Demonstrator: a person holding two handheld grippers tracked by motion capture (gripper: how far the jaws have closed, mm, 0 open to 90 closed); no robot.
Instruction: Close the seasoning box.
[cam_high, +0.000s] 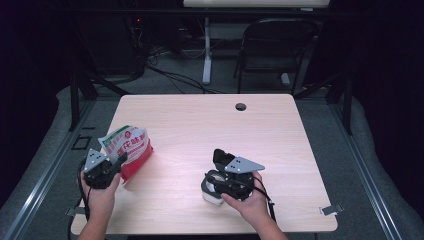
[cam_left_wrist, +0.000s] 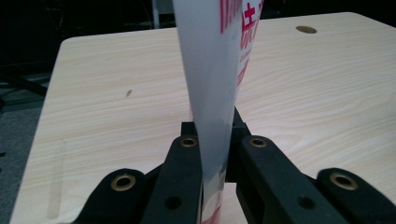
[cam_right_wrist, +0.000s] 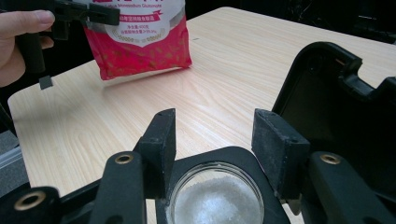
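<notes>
I hold the left gripper (cam_high: 119, 161) at the tabletop's (cam_high: 210, 120) nine o'clock edge, its jaws clamped on the top edge of a red and white bag (cam_high: 131, 150), which hangs upright near that edge. My right gripper (cam_high: 218, 155) sits near the six o'clock edge, jaws parted and gripping nothing, over a round dish of white grains (cam_right_wrist: 215, 198) in a black-lidded container (cam_right_wrist: 336, 98). From centre towards twelve and three o'clock the tabletop offers open room.
</notes>
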